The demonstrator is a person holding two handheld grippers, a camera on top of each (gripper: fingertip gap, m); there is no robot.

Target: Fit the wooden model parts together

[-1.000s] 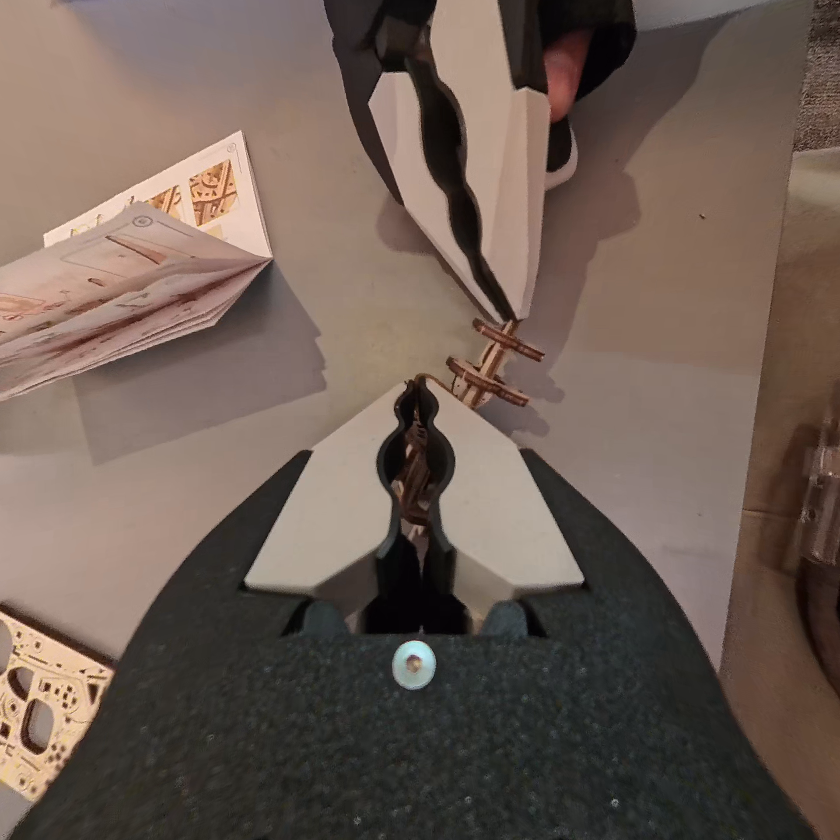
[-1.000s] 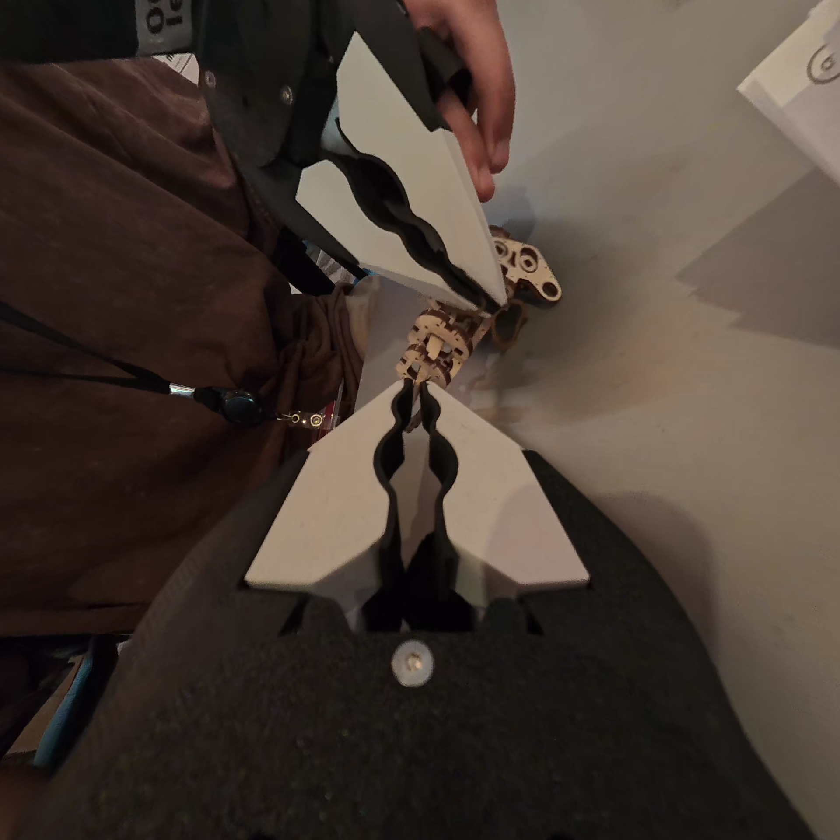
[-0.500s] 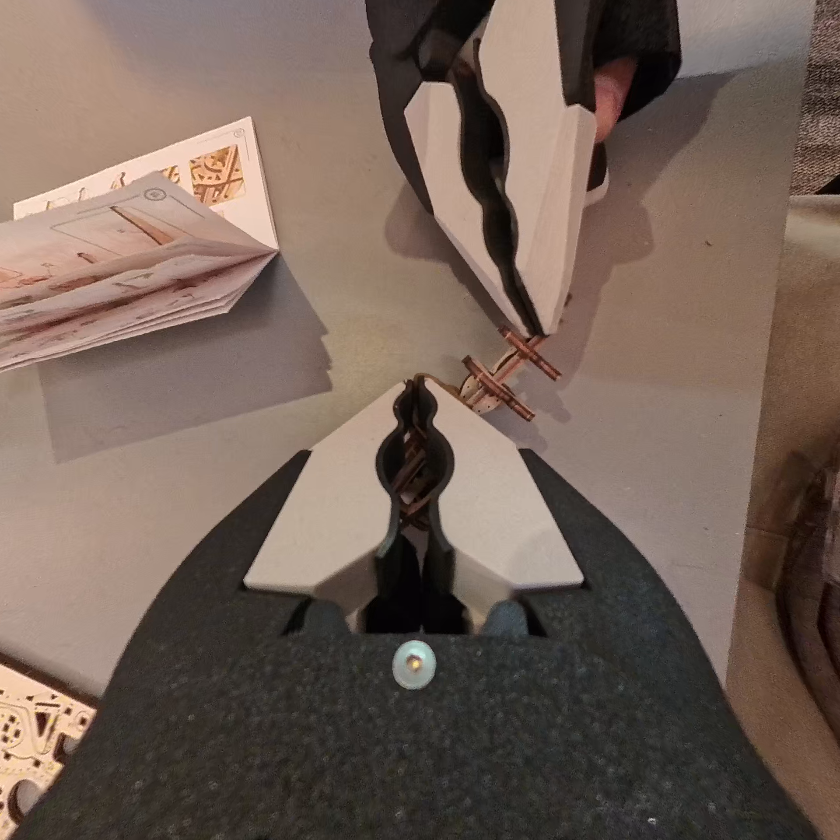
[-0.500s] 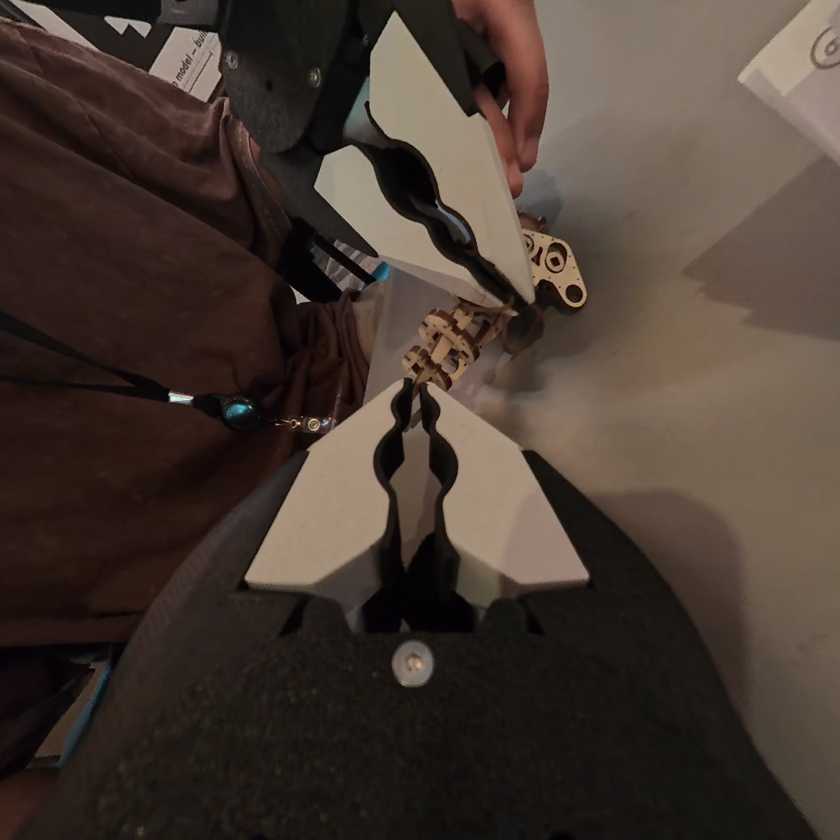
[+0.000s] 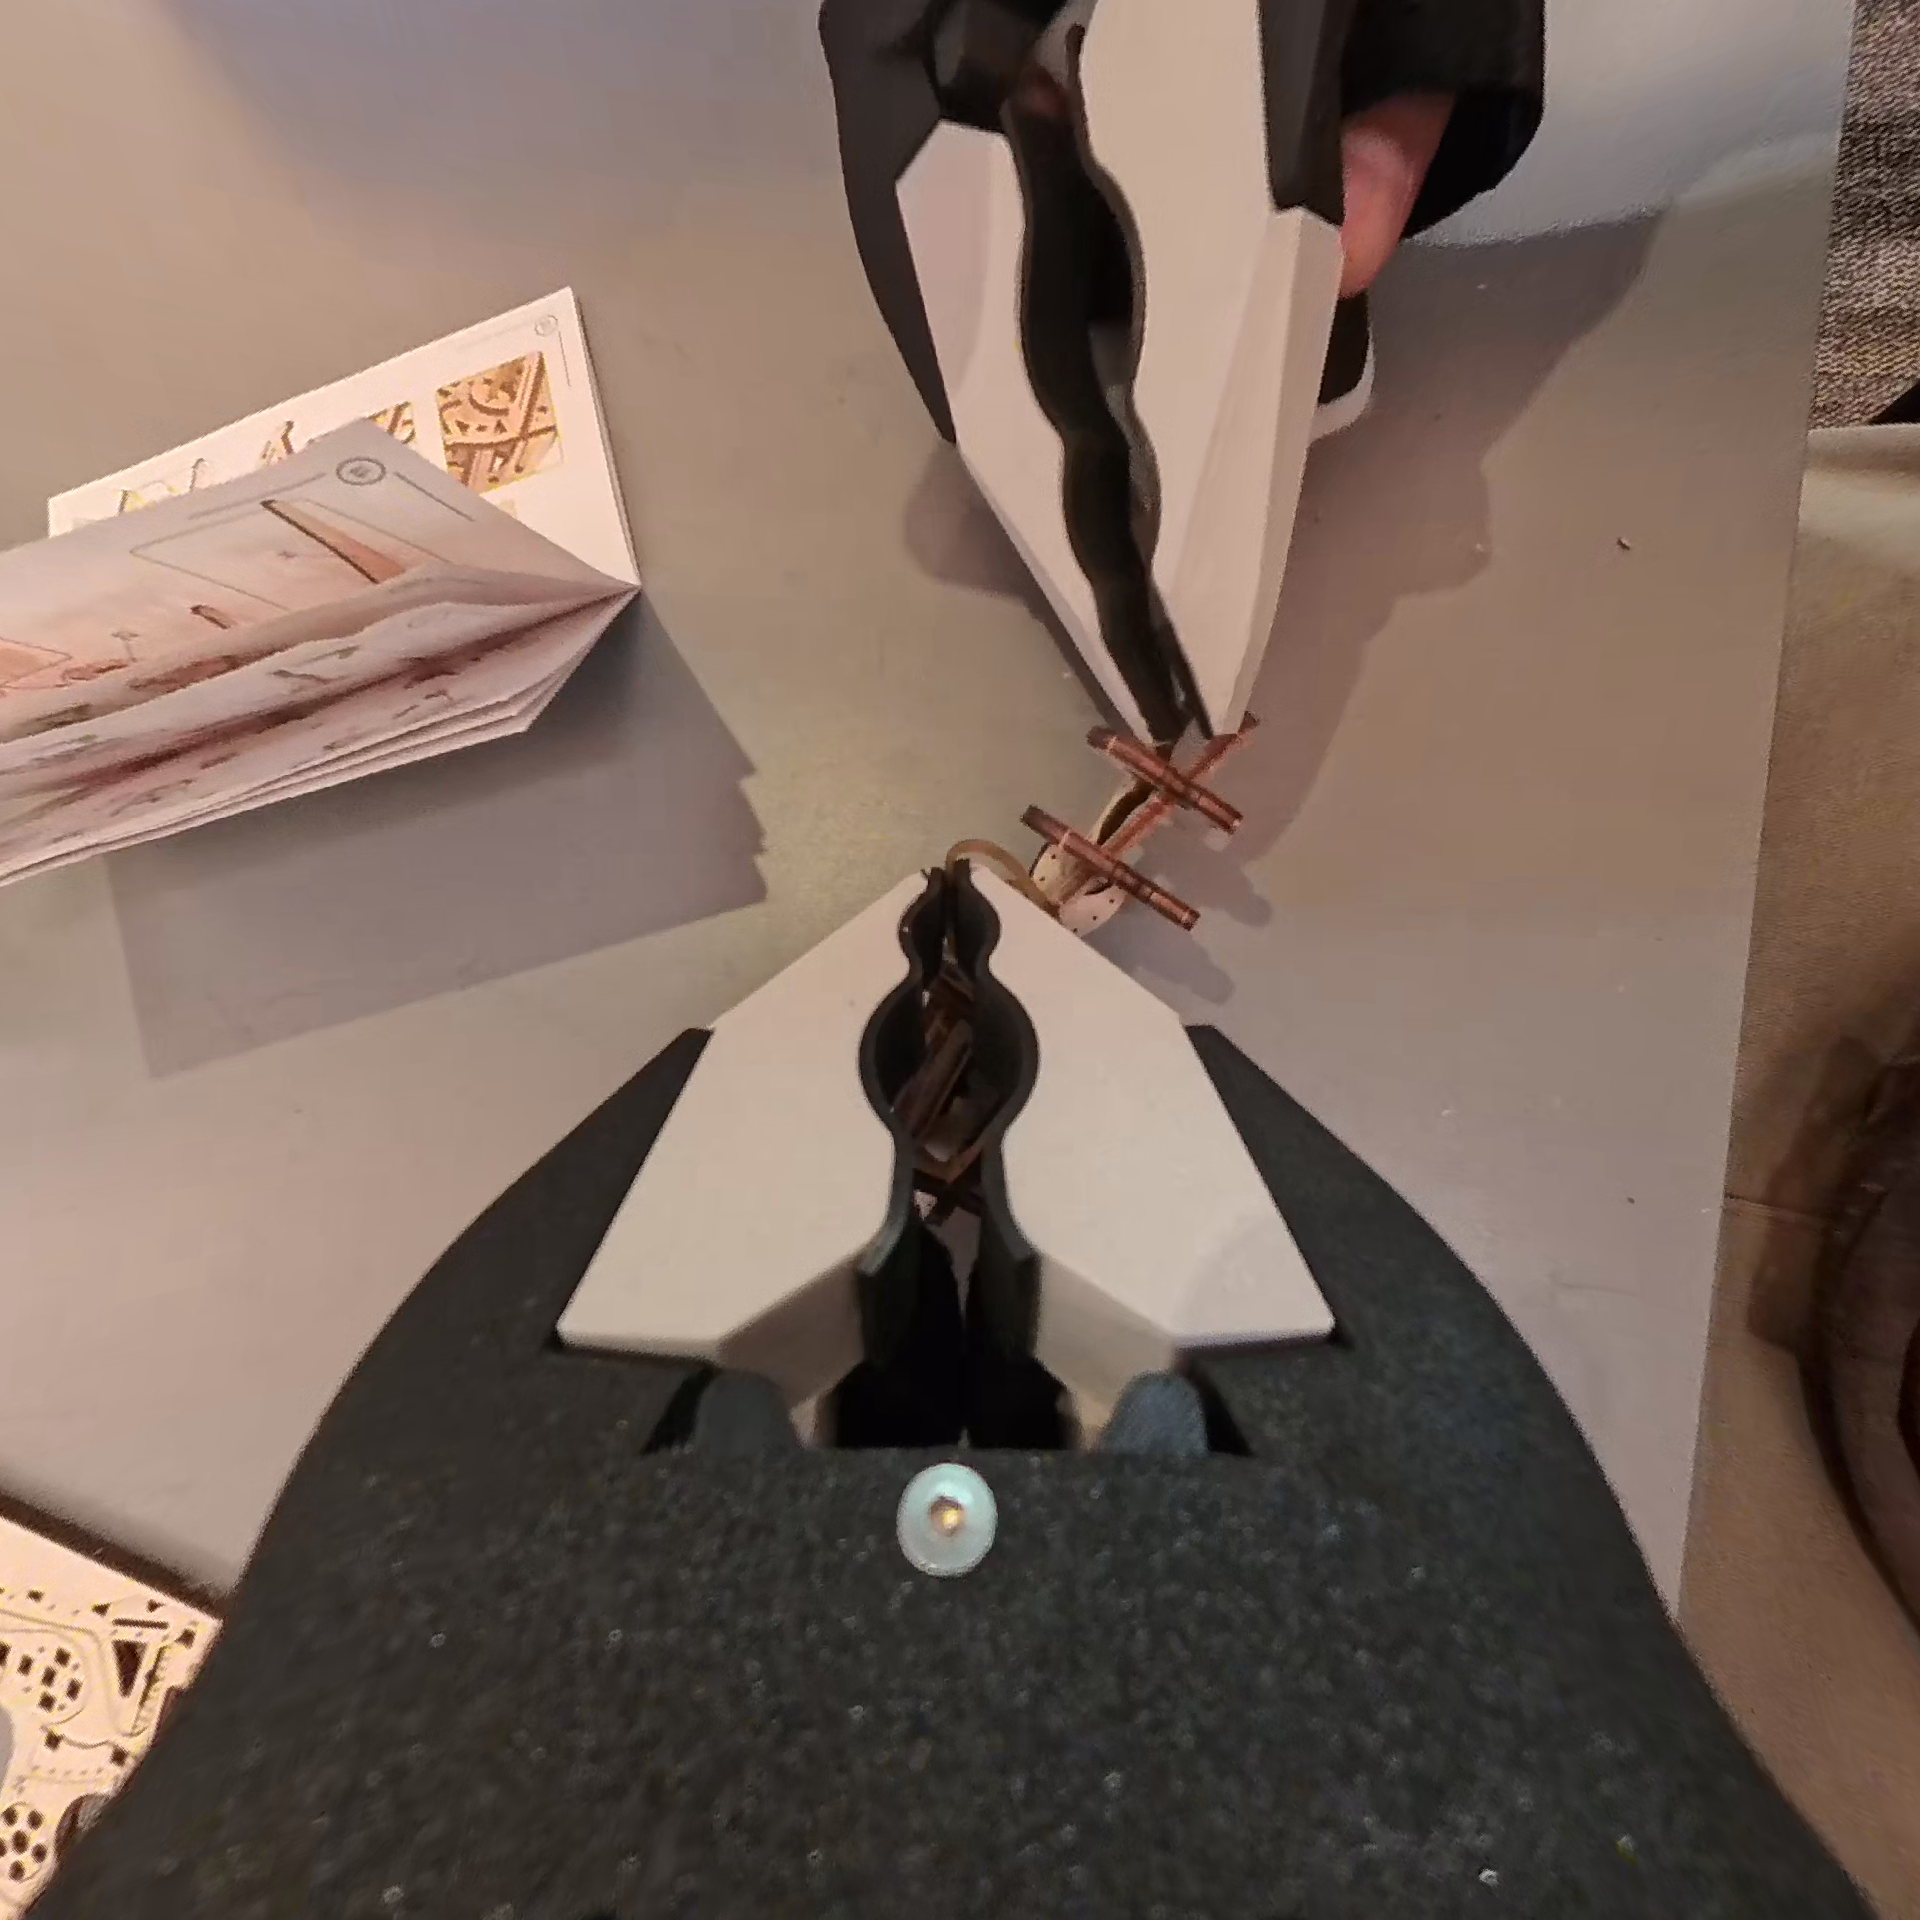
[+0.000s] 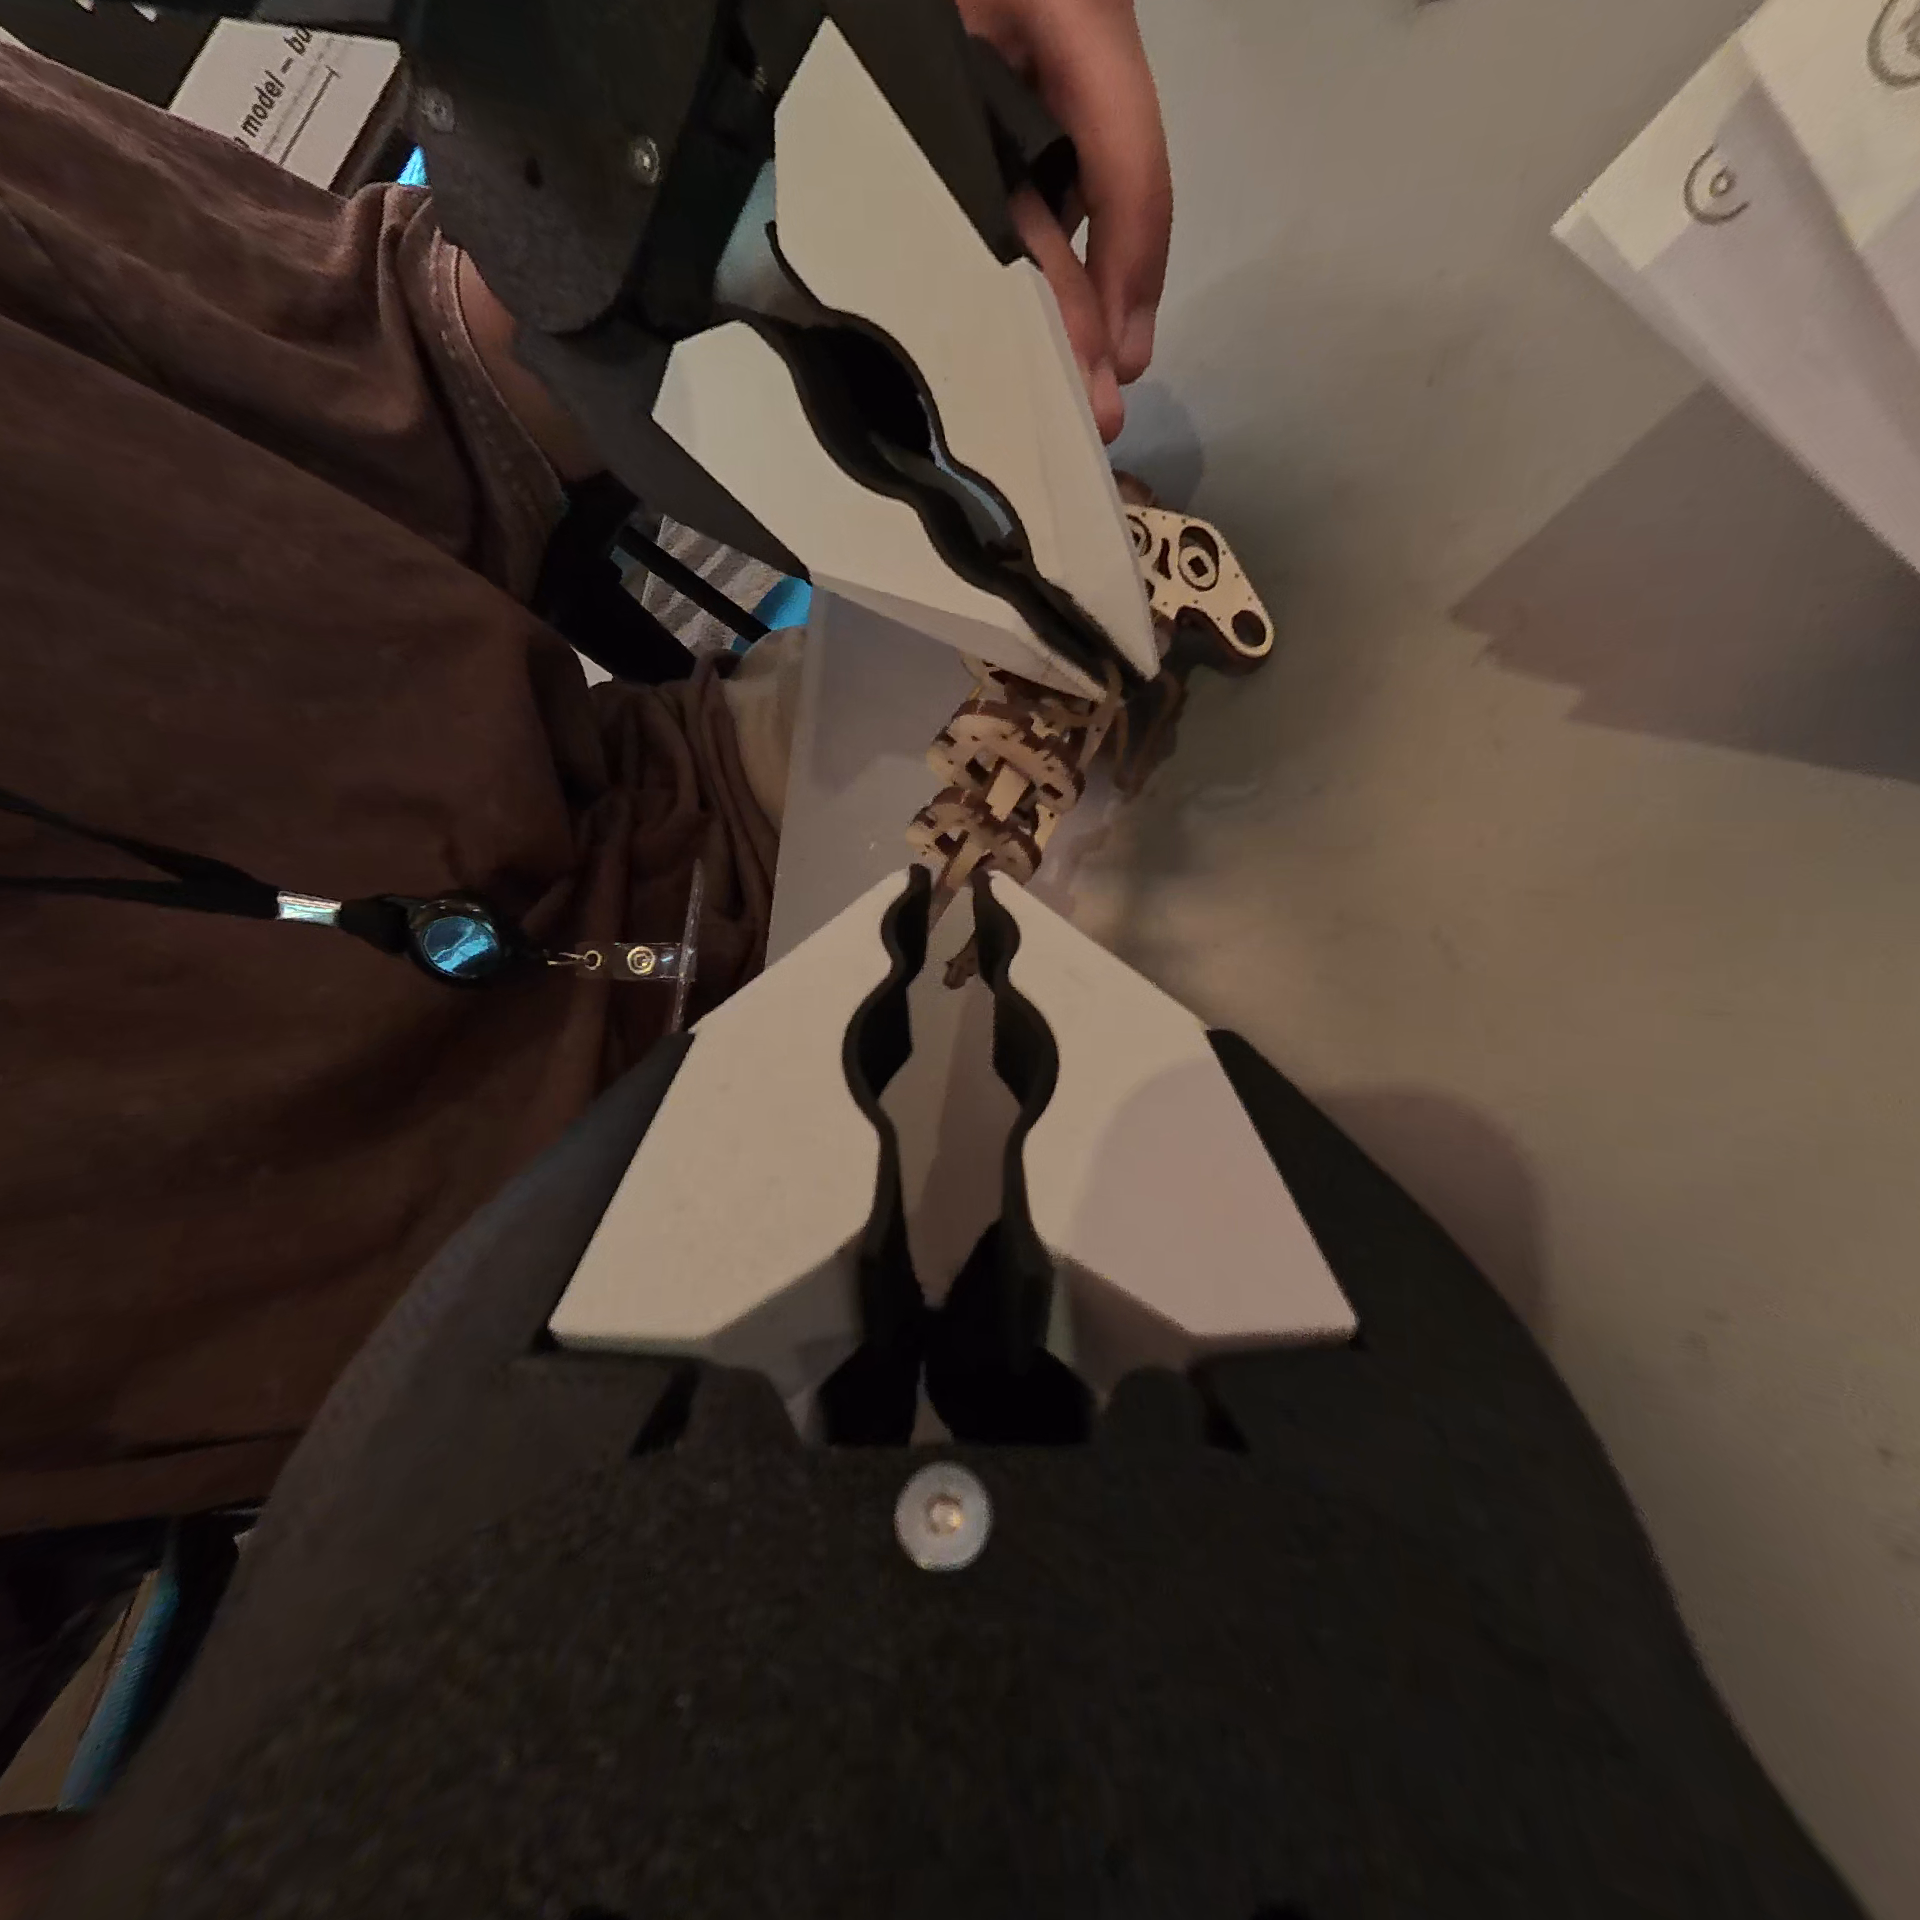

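- My left tongs [image 5: 951, 883] are closed on one end of the wooden model assembly [image 5: 1127, 831]. Dark laser-cut pieces sit wedged in the wavy channel between the two pale fingers.
- My right tongs [image 6: 951, 883] pinch a thin tab at the other end of that assembly, right at their tips. The fingers stand only slightly apart around it.
- The assembly spans the short gap between the two tongs and hangs just above the grey desk [image 5: 416, 1039].
- What could go wrong:
  - The right grip is only a tip pinch on a slim tab. A twist or a hard push could let the tab slide out, or snap the thin plywood.
  - If I press the halves together off-axis, the slots may jam instead of seating, and the cross-pieces could pop loose.
  - Much of the piece in the left tongs is hidden by the fingers, so I cannot judge its alignment well.
- How the model looks:
  - It is pale plywood with scorched brown edges, a narrow spine crossed by two short slats.
  - From the right wrist view it reads as a chain of interlocked links, ending in a flat plate [image 6: 1205, 582] pierced with holes.
- An open instruction booklet [image 5: 291, 644] lies well to the left on the desk, and a punched-out parts sheet [image 5: 73, 1704] lies at the near left corner.
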